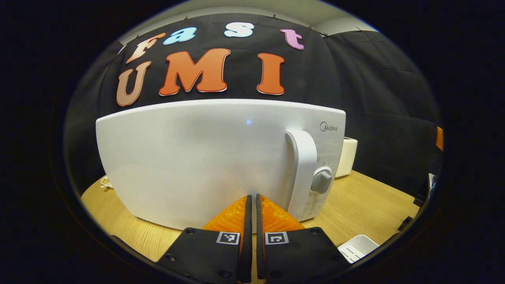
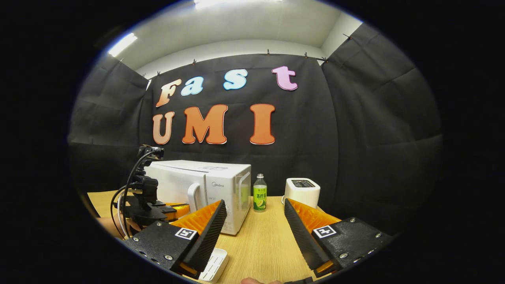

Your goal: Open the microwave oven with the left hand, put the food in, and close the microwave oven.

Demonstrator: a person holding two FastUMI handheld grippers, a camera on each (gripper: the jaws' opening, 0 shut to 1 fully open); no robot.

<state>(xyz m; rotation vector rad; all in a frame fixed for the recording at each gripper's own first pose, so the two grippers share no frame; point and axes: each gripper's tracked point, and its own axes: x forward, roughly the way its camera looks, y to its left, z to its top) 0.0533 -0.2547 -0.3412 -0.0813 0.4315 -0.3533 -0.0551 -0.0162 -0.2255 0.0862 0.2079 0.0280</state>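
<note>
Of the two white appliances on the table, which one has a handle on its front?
The microwave oven, the larger box left of the green bottle. Its curved handle runs down the door. The small toaster, right of the bottle, shows only top slots.

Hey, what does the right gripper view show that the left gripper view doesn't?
Right gripper view: a green bottle between the microwave and the toaster, plus the open right tongs. Left gripper view: the microwave's grey dial up close, and the shut left tongs. Both: the closed microwave, the toaster, the white tray and the wooden table.
</note>
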